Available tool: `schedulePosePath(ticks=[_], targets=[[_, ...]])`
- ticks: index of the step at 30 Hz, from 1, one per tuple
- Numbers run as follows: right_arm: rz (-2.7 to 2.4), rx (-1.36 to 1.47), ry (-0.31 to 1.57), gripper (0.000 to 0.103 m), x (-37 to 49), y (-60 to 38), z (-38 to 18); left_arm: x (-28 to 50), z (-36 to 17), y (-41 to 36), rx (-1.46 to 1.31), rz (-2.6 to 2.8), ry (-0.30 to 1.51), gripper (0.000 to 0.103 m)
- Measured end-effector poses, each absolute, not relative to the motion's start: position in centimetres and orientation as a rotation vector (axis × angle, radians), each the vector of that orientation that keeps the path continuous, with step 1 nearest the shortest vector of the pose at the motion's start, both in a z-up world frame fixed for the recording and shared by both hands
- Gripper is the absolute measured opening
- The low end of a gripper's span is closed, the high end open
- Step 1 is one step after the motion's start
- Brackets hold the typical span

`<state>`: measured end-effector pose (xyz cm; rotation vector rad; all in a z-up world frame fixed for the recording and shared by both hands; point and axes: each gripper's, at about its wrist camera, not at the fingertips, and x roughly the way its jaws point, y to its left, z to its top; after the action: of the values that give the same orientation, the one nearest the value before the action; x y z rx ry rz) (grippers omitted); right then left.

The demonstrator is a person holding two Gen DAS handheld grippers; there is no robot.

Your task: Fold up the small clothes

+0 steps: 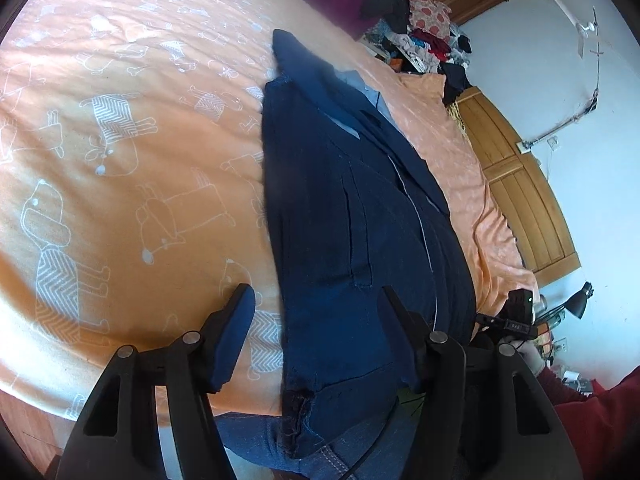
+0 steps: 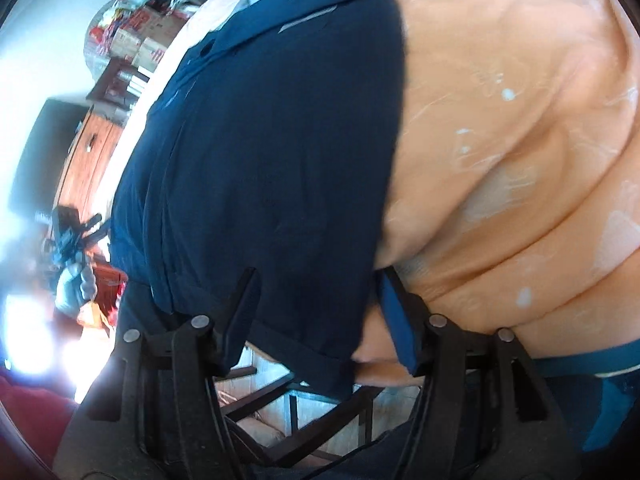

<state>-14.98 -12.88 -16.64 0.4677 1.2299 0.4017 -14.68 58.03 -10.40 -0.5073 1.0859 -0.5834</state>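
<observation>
— Navy cloth, that shirt (image 1: 352, 216), laid long on the orange sheet (image 1: 120, 140), collar at the far end from both tools. The hem hangs off the bed edge nearest them.

— Are the grippers holding it?

— The left gripper (image 1: 316, 320) is spread wide, nothing pinched. Its left finger sits over bare sheet, its right finger over the shirt, so the shirt's left edge runs between them. The right gripper (image 2: 316, 300) is parted too; the hem corner lies between its fingers, but I see no clamp on it.

— So what might go wrong?

— I'd guess the hem. It droops past the mattress in front of the right tool, and if only one layer gets nipped, the fold could come up crooked. The sheet (image 2: 520, 160) is rumpled just right of that tool as well; a finger closing low might catch bedding along with the shirt.

— And the left side?

— If it shuts where it is, it could grab sheet too. The right view is blurred, so I can't judge more.
</observation>
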Motion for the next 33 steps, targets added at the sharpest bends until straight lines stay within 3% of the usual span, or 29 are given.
schedulePosePath(ticks=[5, 14, 18, 31, 33], targets=[[0.411, 0.457, 1.239, 0.060, -15.3, -12.1, -16.9, -15.6, -10.5, 56.6, -0.444, -0.632, 1.126, 0.044], [0.413, 0.449, 1.241, 0.060, -15.1, -11.8, -17.2, -15.7, -11.5, 55.9, -0.418, -0.617, 1.162, 0.039], [0.417, 0.453, 1.235, 0.060, -15.3, -12.1, -17.2, -15.9, -11.4, 55.3, -0.307, -0.572, 1.173, 0.026], [0.434, 0.450, 1.204, 0.060, -15.3, -11.9, -16.9, -16.9, -11.0, 53.7, -0.230, -0.506, 1.115, 0.027], [0.434, 0.441, 1.201, 0.053, -15.3, -11.9, -16.8, -17.2, -10.9, 53.6, -0.224, -0.496, 1.101, 0.027]])
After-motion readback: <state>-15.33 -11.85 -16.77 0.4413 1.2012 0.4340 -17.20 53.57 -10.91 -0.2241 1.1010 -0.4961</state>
